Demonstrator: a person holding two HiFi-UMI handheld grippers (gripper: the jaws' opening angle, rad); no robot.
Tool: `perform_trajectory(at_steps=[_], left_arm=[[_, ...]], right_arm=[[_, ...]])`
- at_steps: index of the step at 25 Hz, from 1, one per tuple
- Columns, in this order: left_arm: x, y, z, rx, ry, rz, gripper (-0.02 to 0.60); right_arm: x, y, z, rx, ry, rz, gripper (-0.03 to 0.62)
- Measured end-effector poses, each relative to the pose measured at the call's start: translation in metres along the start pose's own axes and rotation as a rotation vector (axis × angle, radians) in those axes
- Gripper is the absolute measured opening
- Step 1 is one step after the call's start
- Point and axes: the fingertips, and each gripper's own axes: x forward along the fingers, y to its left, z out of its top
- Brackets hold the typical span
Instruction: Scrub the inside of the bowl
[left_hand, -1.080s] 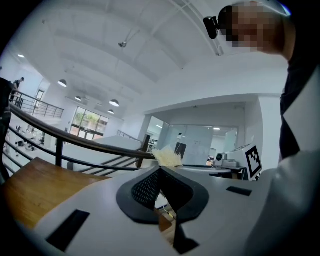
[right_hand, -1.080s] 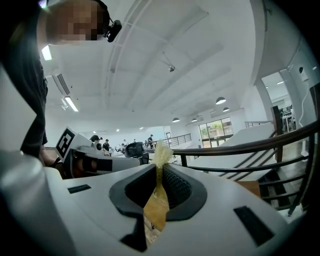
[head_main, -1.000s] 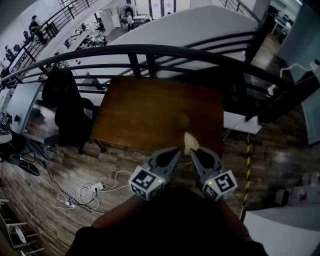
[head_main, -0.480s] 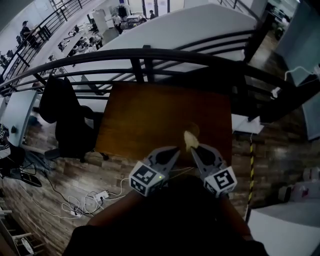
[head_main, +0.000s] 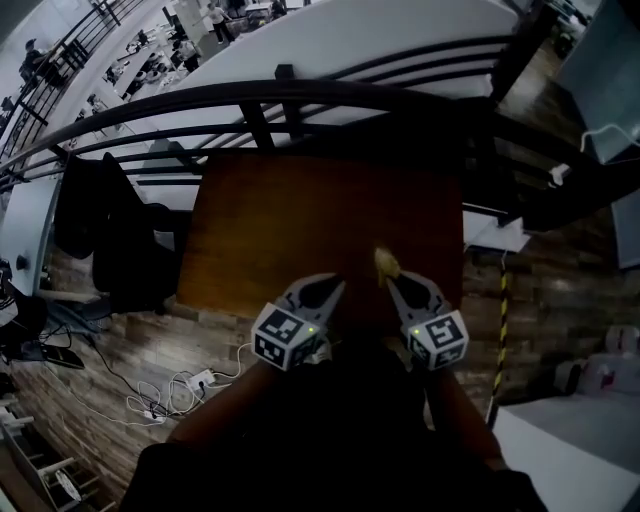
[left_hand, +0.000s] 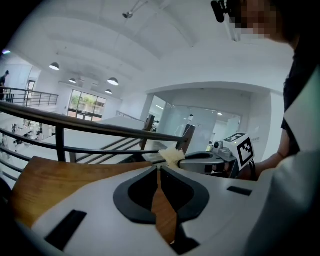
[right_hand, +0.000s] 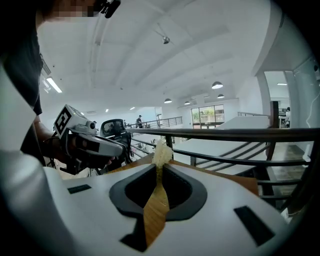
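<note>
We saw a brown wood-grained surface (head_main: 300, 220), a pale yellow sponge (right_hand: 161, 151) and a black railing (head_main: 300, 100). The left hand-held gripper (head_main: 333, 283) and right hand-held gripper (head_main: 392, 278) were light grey with black-and-white square markers (head_main: 283, 337).

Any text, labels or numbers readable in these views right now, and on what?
None readable in any view.
Marker cube on the left gripper: black-and-white square pattern only, no letters or digits.
Cube on the right gripper: the same kind of pattern.
</note>
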Motion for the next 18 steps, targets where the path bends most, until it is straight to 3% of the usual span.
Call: perform_trajectory(at_steps=[9, 18], left_arm=[[0.092, 0.045, -0.027, -0.084, 0.119, 0.059, 0.049], [0.168, 0.092, -0.099, -0.19, 0.297, 0.093, 0.115]], right_arm=[[0.041, -0.078, -0.041, 0.052, 0.118, 0.027, 0.045], [0.078, -0.114, -0.081, 0.125, 0.243, 0.073, 0.044]])
